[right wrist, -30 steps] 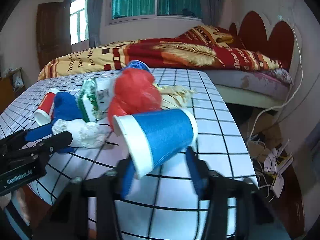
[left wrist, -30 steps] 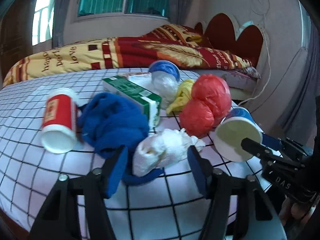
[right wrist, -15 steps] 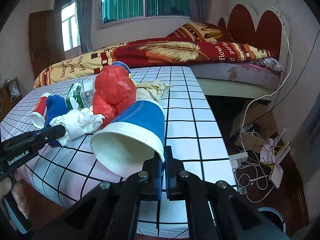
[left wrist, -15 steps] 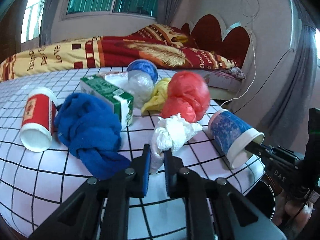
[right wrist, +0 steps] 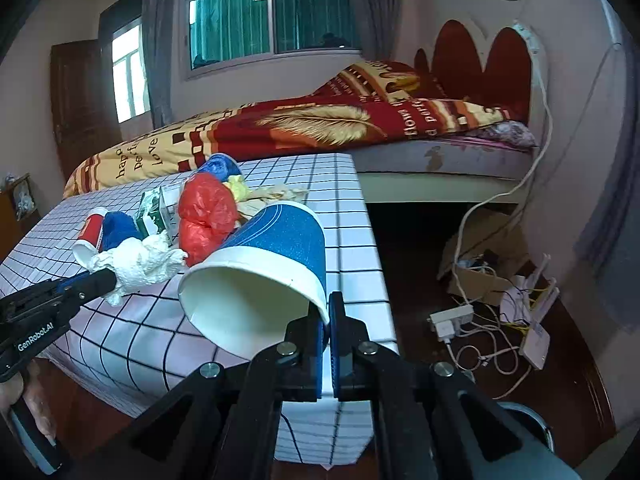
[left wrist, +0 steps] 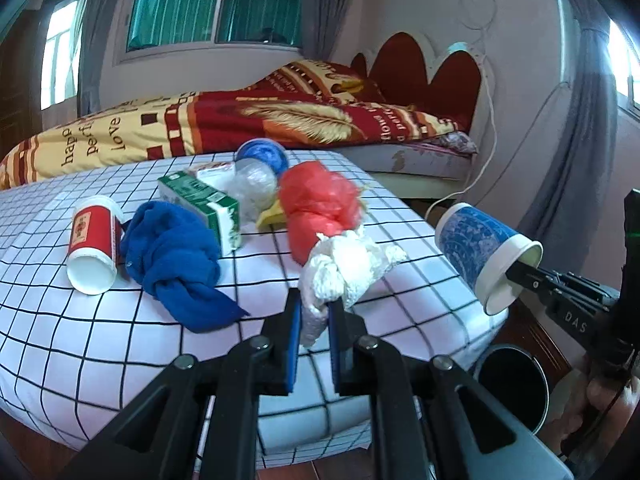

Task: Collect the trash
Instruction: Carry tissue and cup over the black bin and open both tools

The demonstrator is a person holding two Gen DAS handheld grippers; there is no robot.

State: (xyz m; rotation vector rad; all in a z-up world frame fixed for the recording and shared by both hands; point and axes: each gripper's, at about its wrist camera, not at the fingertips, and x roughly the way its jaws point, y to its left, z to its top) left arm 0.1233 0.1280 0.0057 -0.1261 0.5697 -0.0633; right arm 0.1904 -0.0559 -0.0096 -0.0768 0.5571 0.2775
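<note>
My left gripper is shut on a crumpled white tissue wad, held above the checked table; the wad also shows in the right wrist view. My right gripper is shut on the rim of a blue paper cup, lifted beside the table's right edge with its mouth toward the camera. From the left wrist view the cup hangs off the table's right side, above a dark round bin. On the table lie a red cup, a blue cloth, a green carton and a red plastic bag.
A blue-lidded clear cup and a yellow scrap lie behind the bag. A bed with a red and yellow blanket stands beyond the table. Cables, a power strip and cardboard litter the floor at the right.
Both grippers went from open to shut, the left on the tissue wad and the right on the blue cup's rim. Both then rose and drew back, with the cup carried past the table's right edge.
</note>
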